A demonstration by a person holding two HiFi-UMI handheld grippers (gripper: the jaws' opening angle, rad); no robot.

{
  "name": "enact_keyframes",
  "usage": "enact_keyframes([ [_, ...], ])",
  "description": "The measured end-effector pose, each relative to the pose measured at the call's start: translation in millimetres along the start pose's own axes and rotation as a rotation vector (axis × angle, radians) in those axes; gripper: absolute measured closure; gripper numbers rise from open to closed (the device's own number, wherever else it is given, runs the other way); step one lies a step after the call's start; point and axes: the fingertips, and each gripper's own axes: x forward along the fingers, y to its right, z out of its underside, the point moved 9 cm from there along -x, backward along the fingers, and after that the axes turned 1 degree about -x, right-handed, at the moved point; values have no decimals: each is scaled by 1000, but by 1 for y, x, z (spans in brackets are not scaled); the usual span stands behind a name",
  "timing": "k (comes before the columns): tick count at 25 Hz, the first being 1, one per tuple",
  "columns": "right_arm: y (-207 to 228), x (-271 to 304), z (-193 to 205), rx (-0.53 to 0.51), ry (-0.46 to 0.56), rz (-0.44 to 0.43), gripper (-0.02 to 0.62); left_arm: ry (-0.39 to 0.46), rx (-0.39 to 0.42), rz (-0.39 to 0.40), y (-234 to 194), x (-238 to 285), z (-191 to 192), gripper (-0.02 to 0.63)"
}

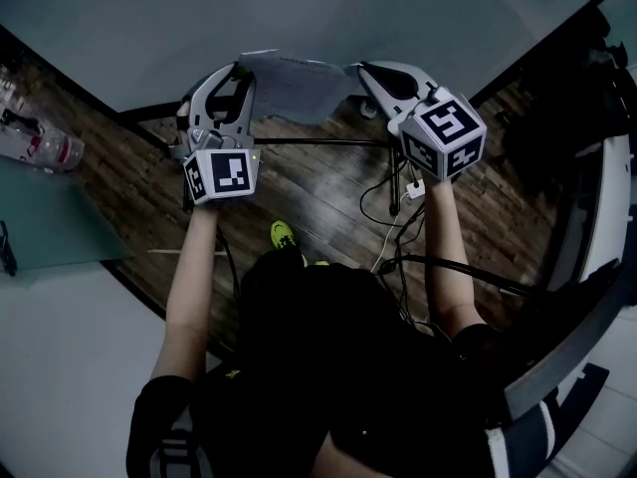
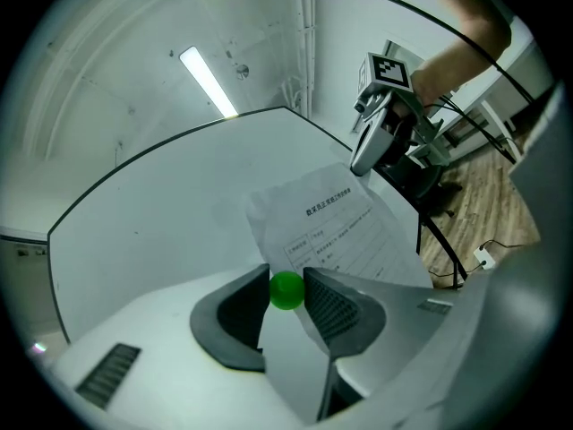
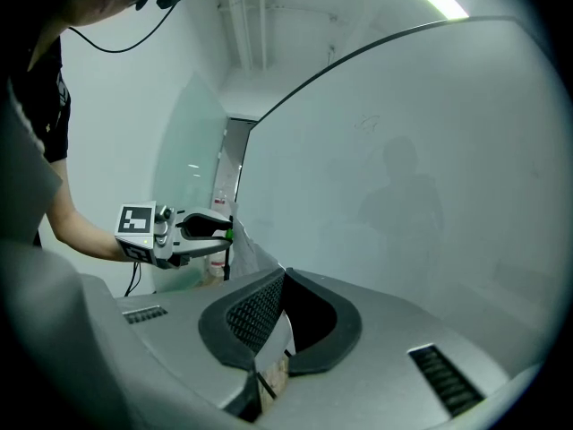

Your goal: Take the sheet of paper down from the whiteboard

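Up at the whiteboard, we have both grippers side by side, pointing at the board, with the sheet of paper spanning between them. From the head view the sheet sits just in front of the board face, slightly bowed and creased. We can't tell whether any part of it touches the board.

Left gripper: jaws part-way apart, pinching a green ball between the pad tips. Both pads touch it. One edge of the sheet drops into the same gap just below the ball, and the rest fans out past the jaw on the right of that view. Print is visible on the side facing this camera but is too small to read.

Right gripper: jaws pressed together on the opposite edge of the sheet. A strip of paper shows in the slot just behind the pads. In the right gripper view the sheet runs off to the left, toward the other gripper's tips, with the green ball visible there.

Under our arms we see wooden floor with cables trailing across it. A plastic bottle lies at the far left of the head view, well apart from the sheet.
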Motion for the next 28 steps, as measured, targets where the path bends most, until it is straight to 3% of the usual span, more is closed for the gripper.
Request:
enact_keyframes([
  [28,-24,-95,19,9,47,-83,583,-22,16,-19,52,-62,-65,469],
])
